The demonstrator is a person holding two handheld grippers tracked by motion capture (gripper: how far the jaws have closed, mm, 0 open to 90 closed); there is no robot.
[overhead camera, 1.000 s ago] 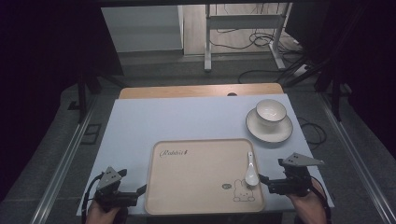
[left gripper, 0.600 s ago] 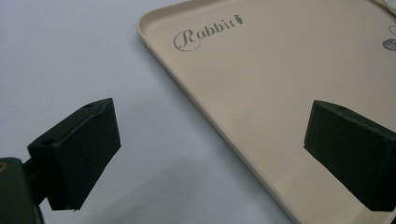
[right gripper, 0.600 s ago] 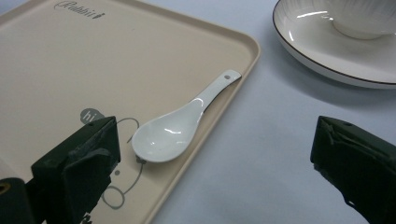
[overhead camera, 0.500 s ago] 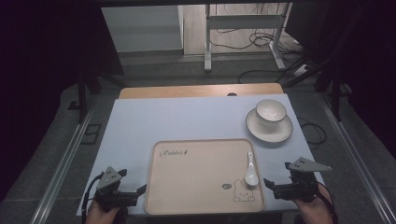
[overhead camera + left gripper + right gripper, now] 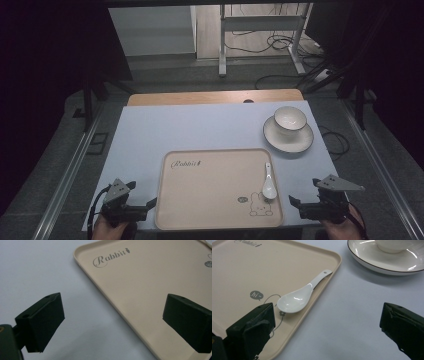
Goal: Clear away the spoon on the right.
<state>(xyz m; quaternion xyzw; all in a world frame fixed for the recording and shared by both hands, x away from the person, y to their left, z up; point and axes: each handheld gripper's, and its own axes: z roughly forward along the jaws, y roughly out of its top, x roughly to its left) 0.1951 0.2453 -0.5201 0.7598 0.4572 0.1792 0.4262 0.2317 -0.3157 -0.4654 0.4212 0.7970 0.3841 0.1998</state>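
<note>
Retreat of the right gripper (image 5: 295, 204) is noted since a second ago: it has been drawn back from the beige rectangular plastic tray (image 5: 210, 200) toward the near edge of the pale blue bench (image 5: 200, 125), while the left gripper (image 5: 148, 206) has been kept at the tray's near left corner. Both sets of fingers (image 5: 252, 325) are spread wide and nothing is held. The white ceramic spoon (image 5: 268, 186) is left lying inside the tray along its right rim. A fresh approach is judged necessary before spoon or tray can be gripped.
</note>
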